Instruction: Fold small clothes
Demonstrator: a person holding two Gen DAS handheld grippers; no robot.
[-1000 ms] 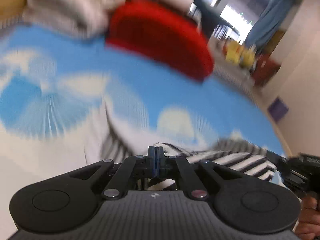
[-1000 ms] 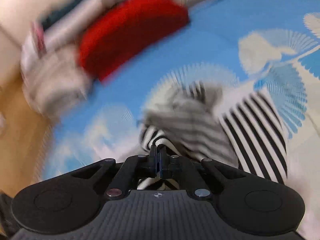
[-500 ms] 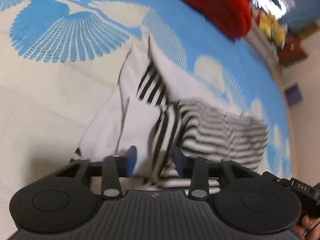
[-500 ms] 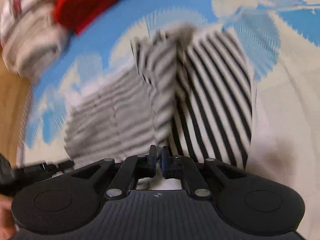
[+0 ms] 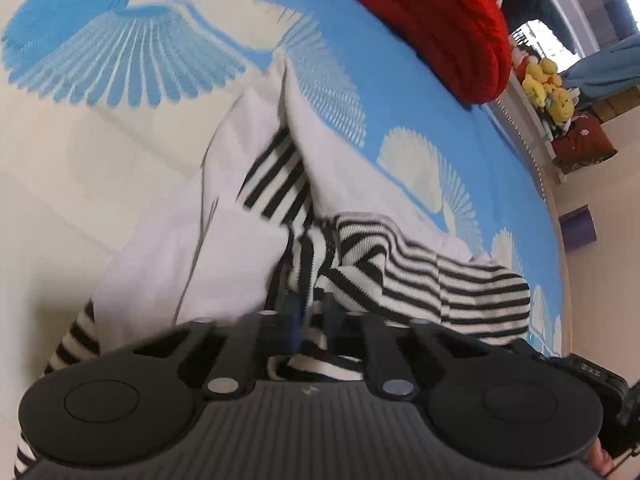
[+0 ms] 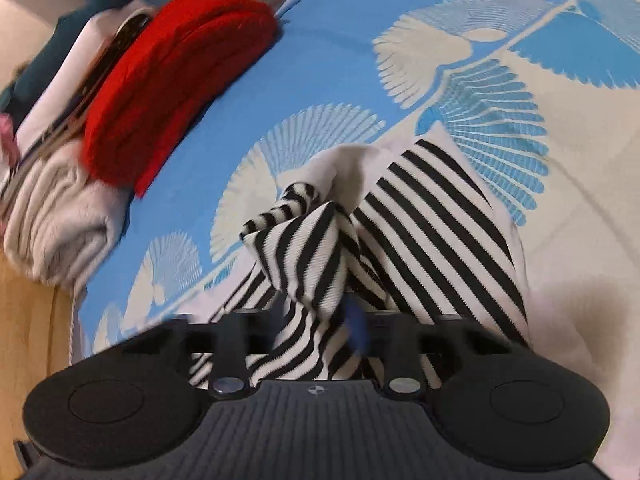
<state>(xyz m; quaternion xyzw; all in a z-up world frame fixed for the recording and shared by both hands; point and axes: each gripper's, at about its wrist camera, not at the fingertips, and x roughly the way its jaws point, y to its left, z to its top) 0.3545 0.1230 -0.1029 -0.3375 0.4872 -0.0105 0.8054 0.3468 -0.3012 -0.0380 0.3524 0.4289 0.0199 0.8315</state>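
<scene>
A black-and-white striped garment with white panels [image 5: 360, 248] lies crumpled on a blue and cream bedspread [image 5: 120, 60]. It also shows in the right wrist view [image 6: 432, 224]. My left gripper [image 5: 310, 322] sits low over its striped folds, jaws a small gap apart with cloth between them; motion blur hides whether they grip. My right gripper [image 6: 316, 320] is open, jaws wide apart, with a raised striped fold [image 6: 312, 248] standing between them.
A folded red knit [image 5: 420, 20] lies at the far side of the bedspread, also in the right wrist view [image 6: 172, 80]. A pile of folded grey and white clothes [image 6: 52, 216] sits beside it. Wooden floor [image 6: 28, 340] lies past the bed edge.
Both grippers dropped the garment from lifted down onto the bedspread. The left jaws opened wide, then narrowed over the cloth. The right jaws, shut before, are now open.
</scene>
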